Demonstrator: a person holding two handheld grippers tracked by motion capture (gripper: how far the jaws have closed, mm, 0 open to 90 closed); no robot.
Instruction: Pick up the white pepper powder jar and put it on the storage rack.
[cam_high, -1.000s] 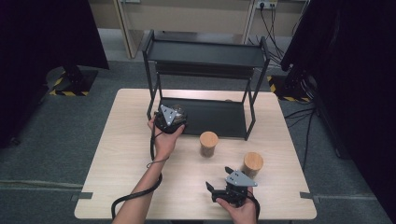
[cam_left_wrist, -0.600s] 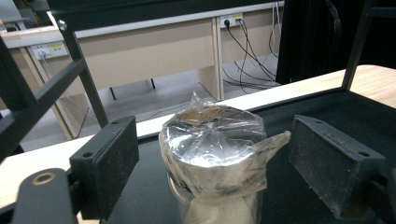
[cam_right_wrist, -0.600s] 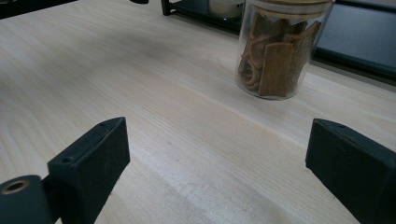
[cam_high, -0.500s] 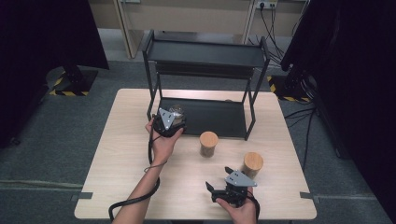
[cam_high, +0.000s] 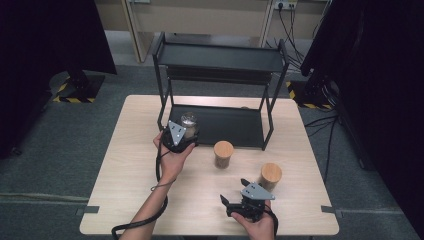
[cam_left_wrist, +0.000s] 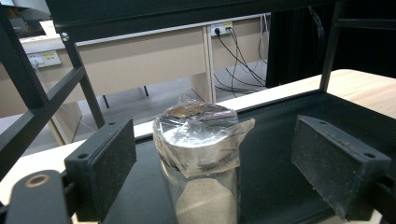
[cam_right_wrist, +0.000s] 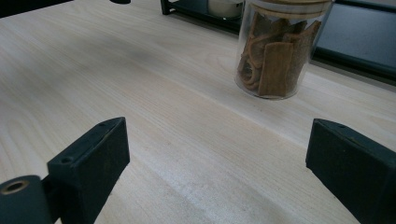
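Plastic-wrapped jar (cam_left_wrist: 198, 154) stands upright on the rack's bottom shelf (cam_left_wrist: 280, 135) between my left tongs (cam_left_wrist: 224, 163), just opened wide, untouching; right tongs (cam_right_wrist: 224, 172) wide, empty.

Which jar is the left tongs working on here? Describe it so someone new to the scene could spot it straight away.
Find the black metal rack at the back of the wooden table. On the left end of its bottom shelf stands a glass jar of pale powder, between the open jaws of the left tongs. Its top is wrapped in crinkled clear film; the two jars out on the table have wooden lids.
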